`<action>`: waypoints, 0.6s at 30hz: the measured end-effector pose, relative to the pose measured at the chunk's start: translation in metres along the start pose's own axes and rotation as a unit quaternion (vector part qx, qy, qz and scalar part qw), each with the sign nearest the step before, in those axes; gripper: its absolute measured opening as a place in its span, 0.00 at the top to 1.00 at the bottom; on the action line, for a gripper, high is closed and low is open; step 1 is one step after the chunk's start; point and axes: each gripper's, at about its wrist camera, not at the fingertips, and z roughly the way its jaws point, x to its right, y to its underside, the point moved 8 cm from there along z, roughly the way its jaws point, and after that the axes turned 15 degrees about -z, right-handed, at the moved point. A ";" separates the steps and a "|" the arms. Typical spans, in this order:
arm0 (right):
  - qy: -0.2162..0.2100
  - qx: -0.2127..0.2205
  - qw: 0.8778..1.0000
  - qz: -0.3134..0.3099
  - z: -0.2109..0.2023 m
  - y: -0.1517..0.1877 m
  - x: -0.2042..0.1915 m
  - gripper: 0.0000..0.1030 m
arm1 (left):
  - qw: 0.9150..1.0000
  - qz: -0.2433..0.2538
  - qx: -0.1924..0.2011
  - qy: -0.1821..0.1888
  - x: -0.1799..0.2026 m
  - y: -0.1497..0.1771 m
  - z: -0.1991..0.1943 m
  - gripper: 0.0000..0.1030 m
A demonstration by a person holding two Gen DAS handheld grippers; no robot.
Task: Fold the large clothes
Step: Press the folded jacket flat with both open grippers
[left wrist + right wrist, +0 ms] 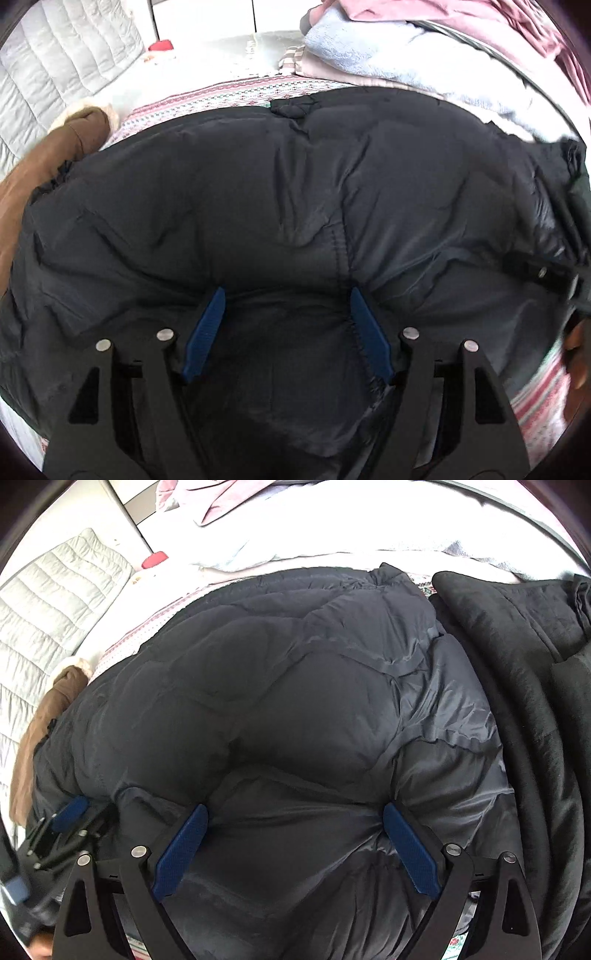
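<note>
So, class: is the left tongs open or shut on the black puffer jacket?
Open: left tongs have blue pads spread wide, pressing into the black puffer jacket.

this looks like a bedroom in a home. a bed with a patterned pink and white sheet carries a big dark puffer coat, a brown garment with pale fleece trim and a heap of laundry: a light blue towel, pink clothes and a black fleece blanket. beside the bed stands a quilted grey padded panel, with white cupboard fronts behind.
</note>
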 end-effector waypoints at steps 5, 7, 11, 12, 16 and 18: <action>0.010 -0.011 1.000 0.004 0.002 -0.004 0.001 0.05 | 1.000 -0.001 -0.023 -0.004 0.001 -0.005 -0.004 0.31; 0.009 -0.012 1.000 0.012 0.003 -0.008 -0.001 0.05 | 1.000 -0.012 -0.023 0.004 0.000 -0.016 -0.010 0.31; -0.004 -0.010 1.000 0.029 -0.001 -0.008 0.001 0.05 | 0.999 -0.034 -0.004 -0.004 -0.004 -0.050 -0.018 0.31; -0.008 -0.008 0.999 0.037 -0.003 -0.008 0.003 0.05 | 0.999 -0.041 -0.002 -0.004 -0.004 -0.057 -0.018 0.31; -0.024 -0.003 0.998 0.062 -0.012 -0.006 0.009 0.05 | 0.998 -0.052 -0.016 -0.012 -0.001 -0.075 -0.001 0.31; -0.033 -0.001 0.997 0.075 -0.016 -0.005 0.011 0.05 | 0.998 -0.041 -0.038 -0.030 0.003 -0.067 0.019 0.30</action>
